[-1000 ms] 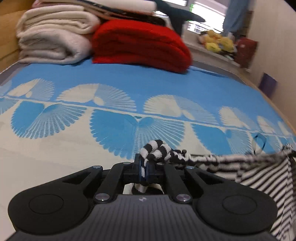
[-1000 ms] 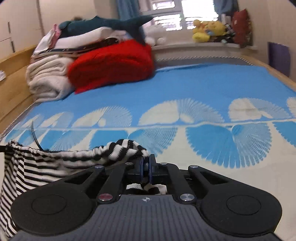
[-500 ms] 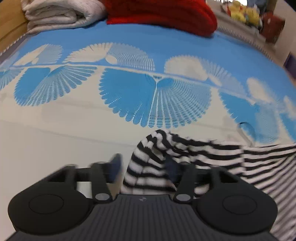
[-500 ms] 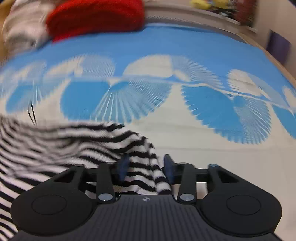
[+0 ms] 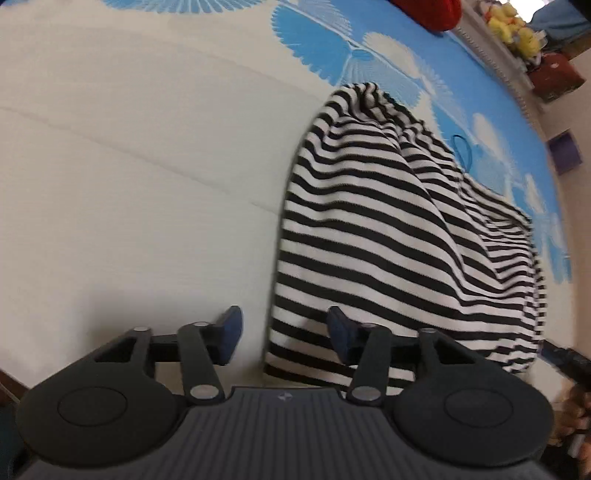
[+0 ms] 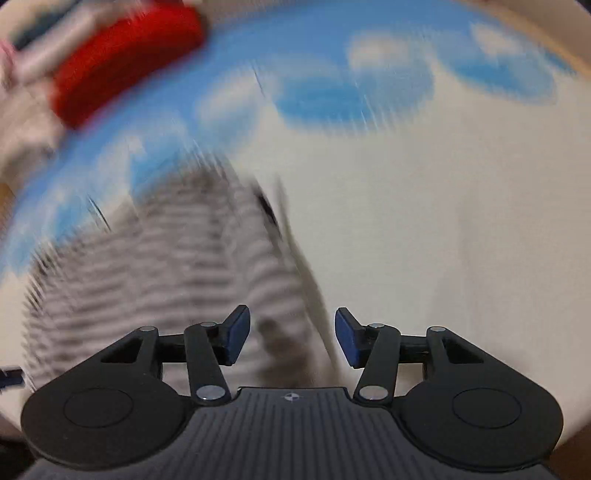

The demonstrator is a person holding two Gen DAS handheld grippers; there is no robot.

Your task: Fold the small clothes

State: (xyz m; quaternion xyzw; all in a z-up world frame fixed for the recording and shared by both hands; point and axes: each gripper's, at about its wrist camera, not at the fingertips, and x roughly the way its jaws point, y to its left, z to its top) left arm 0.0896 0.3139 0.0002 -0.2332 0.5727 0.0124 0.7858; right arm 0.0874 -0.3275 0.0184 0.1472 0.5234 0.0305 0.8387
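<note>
A black-and-white striped garment (image 5: 369,229) lies heaped on the bed cover (image 5: 129,166), its near edge at the bottom of the left wrist view. My left gripper (image 5: 284,325) points steeply down over that edge. Its jaws stand apart and are closing; the cloth's left border lies between them, untouched by the pads. In the blurred right wrist view the striped garment (image 6: 166,258) spreads to the left. My right gripper (image 6: 291,325) hovers over its right edge with jaws opening, and neither pad presses the cloth.
The cover is cream near me and blue with fan shapes farther off. A red folded blanket (image 6: 122,70) and pale folded ones lie at the far end. Plush toys (image 5: 513,26) sit on a ledge. A hand (image 5: 576,417) shows at the lower right.
Both grippers were shut on bunched corners of the striped garment a second ago. They have let go, tipped downward and drawn back, and the garment has dropped onto the bed.
</note>
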